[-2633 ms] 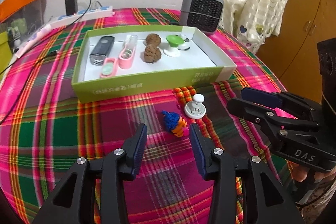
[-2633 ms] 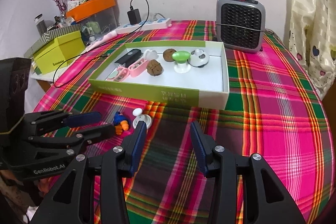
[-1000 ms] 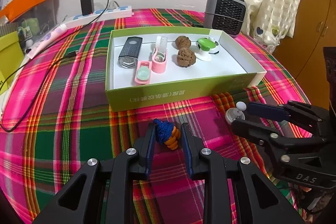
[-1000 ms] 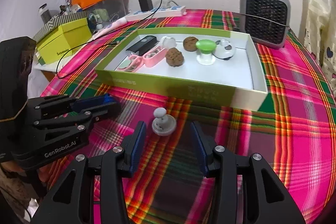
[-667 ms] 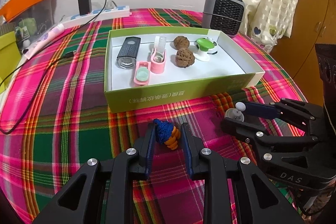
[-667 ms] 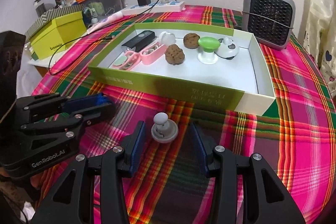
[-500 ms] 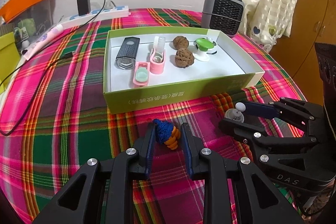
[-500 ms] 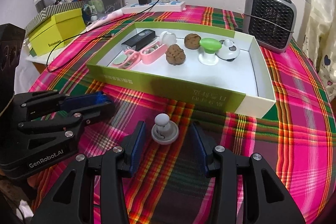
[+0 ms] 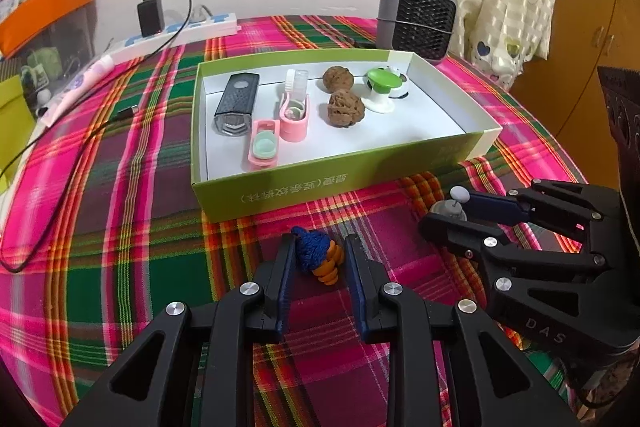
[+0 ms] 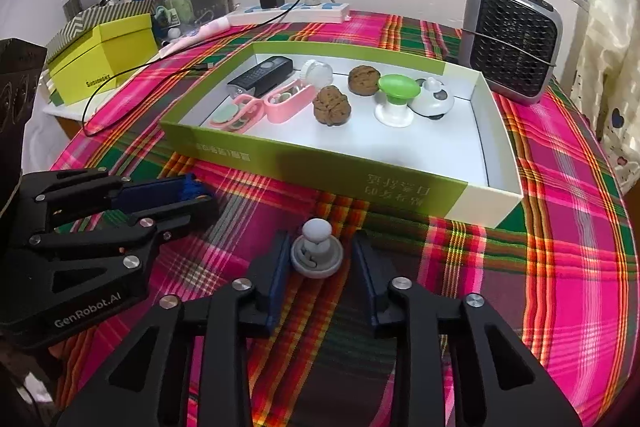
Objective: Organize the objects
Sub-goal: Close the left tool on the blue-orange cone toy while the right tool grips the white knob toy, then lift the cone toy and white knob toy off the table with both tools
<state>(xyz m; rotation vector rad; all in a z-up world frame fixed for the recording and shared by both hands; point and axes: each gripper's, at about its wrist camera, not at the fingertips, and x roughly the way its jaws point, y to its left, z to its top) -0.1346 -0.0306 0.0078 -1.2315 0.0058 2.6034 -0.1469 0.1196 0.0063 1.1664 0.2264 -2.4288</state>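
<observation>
My left claw (image 9: 318, 259) is narrow, clamped on the blue-and-orange knitted toy (image 9: 318, 255) on the plaid tablecloth (image 9: 120, 247), just in front of the green box (image 9: 320, 183). My right claw (image 10: 318, 259) is closing around the small grey knob (image 10: 317, 254), which stands on the cloth between the fingers; a slight gap shows at each side. Inside the box lie two walnuts (image 9: 346, 108), a green-topped knob (image 9: 384, 87), pink cases (image 9: 294, 111) and a black device (image 9: 236, 103).
</observation>
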